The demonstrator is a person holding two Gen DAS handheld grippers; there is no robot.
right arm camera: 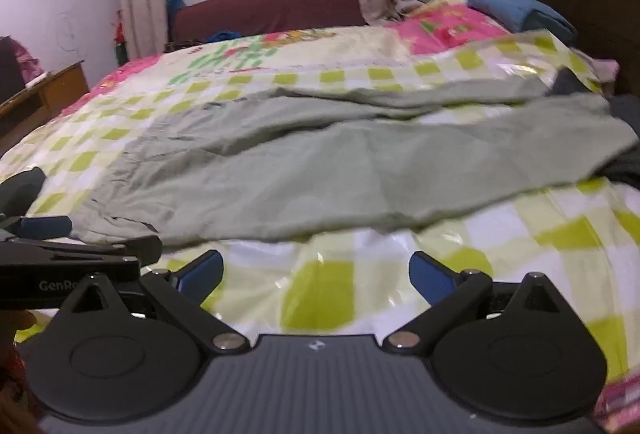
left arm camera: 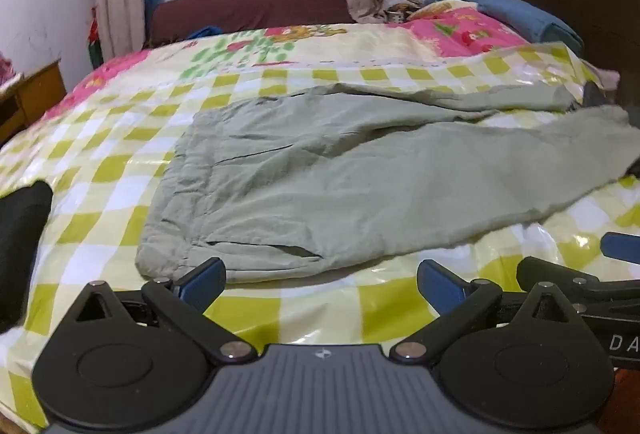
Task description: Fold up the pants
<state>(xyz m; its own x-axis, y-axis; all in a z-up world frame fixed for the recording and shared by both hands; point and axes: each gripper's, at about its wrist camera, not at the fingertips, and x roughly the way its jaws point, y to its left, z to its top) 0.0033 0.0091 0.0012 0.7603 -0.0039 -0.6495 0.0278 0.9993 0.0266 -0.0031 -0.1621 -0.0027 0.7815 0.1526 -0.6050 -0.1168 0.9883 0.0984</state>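
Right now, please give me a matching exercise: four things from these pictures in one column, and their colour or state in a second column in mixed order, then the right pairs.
Things:
1. pants
2. left gripper
3. folded blanket
4. checked sheet

Colour or state:
A. blue, by the headboard
B. pale green, spread flat, unfolded
C. yellow-green and white squares
D. open, holding nothing

Pairs: 1-B, 2-D, 3-A, 4-C
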